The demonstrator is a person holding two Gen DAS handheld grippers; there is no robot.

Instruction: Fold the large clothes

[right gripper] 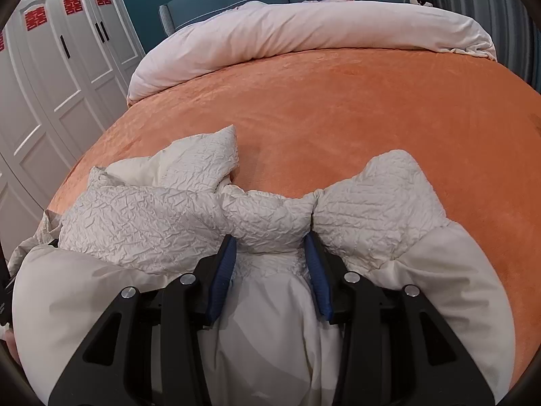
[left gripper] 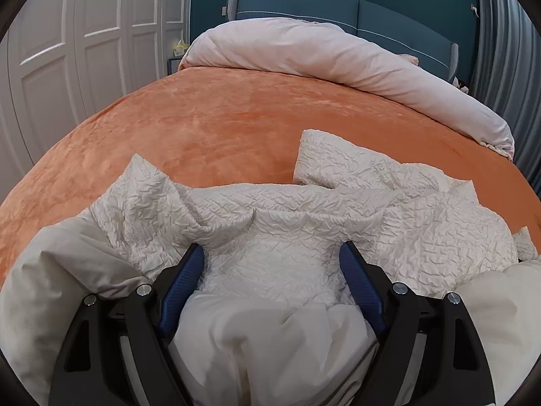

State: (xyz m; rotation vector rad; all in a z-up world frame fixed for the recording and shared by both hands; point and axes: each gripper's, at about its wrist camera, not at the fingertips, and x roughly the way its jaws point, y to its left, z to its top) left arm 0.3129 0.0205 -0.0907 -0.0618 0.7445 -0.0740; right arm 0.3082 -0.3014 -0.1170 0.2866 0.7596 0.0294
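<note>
Cream crinkled garment point(left gripper: 270, 237) fabric was bunched between the wide-spread left tongs point(left gripper: 272, 253) and pinched by the narrower right tongs point(right gripper: 270, 247); red wardrobe stickers point(right gripper: 72, 5) were seen only in the right view.

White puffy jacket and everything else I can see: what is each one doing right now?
White jacket: crumpled on the bed, fabric bunched between both grippers' fingers.
Left gripper: wide apart, fabric between.
Right gripper: narrower, pinching fabric.
Pink duvet: rolled back toward headboard.
Orange blanket: spread flat.
Wardrobe doors: closed.
</note>
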